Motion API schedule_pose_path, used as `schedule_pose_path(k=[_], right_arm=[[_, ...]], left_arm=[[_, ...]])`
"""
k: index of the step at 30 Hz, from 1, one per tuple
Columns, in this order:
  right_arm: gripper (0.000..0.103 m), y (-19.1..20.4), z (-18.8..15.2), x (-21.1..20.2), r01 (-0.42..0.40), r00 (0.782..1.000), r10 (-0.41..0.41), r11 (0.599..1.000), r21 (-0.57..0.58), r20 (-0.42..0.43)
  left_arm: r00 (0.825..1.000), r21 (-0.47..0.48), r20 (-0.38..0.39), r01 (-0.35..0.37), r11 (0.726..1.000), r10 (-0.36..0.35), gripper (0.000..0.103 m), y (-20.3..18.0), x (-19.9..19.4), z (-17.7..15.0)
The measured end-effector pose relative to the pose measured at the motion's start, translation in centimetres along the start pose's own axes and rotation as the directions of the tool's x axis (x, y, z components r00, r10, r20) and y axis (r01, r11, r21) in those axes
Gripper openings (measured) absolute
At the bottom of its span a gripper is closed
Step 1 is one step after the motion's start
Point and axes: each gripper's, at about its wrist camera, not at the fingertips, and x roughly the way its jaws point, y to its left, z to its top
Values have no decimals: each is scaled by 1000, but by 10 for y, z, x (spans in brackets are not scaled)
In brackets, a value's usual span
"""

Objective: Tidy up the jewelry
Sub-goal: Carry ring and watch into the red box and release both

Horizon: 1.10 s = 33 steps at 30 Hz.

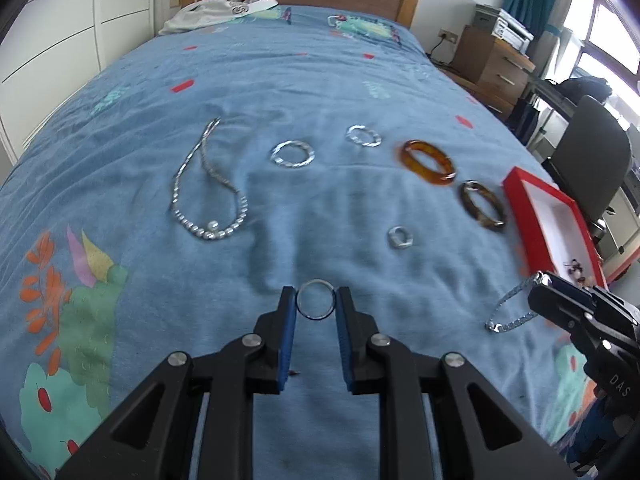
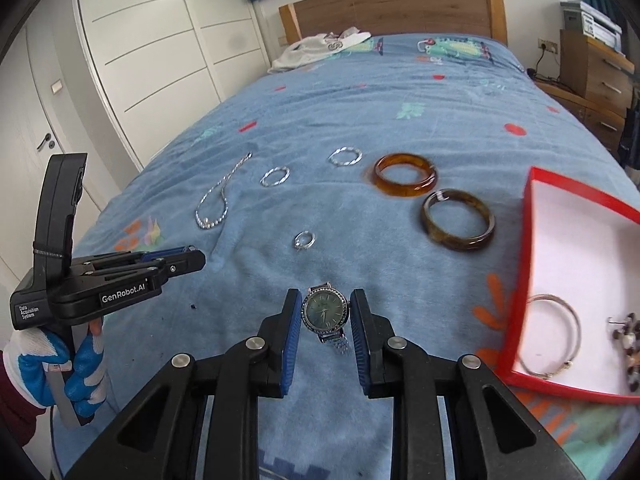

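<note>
My left gripper (image 1: pixel 315 300) is shut on a thin dark metal ring (image 1: pixel 316 281), held upright between the blue pads above the bedspread. My right gripper (image 2: pixel 326 308) is shut on a silver wristwatch (image 2: pixel 323 314) with a grey-green dial, gripped by the sides of its case. In the left wrist view the watch strap (image 1: pixel 510 312) dangles from the right gripper (image 1: pixel 560 300). The left gripper (image 2: pixel 188 258) shows at the left of the right wrist view, held by a gloved hand (image 2: pixel 80 364). A red box (image 2: pixel 519 280) with white lining lies at the right, holding a silver bangle (image 2: pixel 560 304) and small dark pieces.
On the blue bedspread lie a pearl necklace (image 1: pixel 208 200), two silver bangles (image 1: pixel 292 154) (image 1: pixel 363 135), an amber bangle (image 1: pixel 428 162), a dark mottled bangle (image 1: pixel 482 206) and a small silver ring (image 1: pixel 400 237). White cloth (image 1: pixel 208 14) lies by the wooden headboard. A chair (image 1: pixel 592 152) stands to the right.
</note>
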Motion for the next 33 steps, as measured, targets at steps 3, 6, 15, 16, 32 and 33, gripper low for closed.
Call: schedule_pose_path(k=[3,6,15,16,32,33], right_arm=[[25,-13,4,-20,27,999,-27,1000,15,29],[25,-32,7,-42,65,996,-67,998,26,57],[25,-124,25,-90,201,973,-209,976,82,100],[25,-135,26,-91,212,970,-220,973,88,98],[25,-268,26,-41,240,970,-235,968,75,-69],[25,-272,27,-37,237,969,-232,970,61,-82]], left_arm=[[999,29,16,37,999,-38,18,-26,-9,6],[996,61,24,86,994,-88,18,-59,-12,14],[971,187,9,231,955,-237,18,-183,8,54],[968,198,2,247,949,-252,18,-196,13,57],[955,409,-172,293,864,-243,18,-315,116,57],[956,421,-178,290,860,-235,18,-316,120,56]])
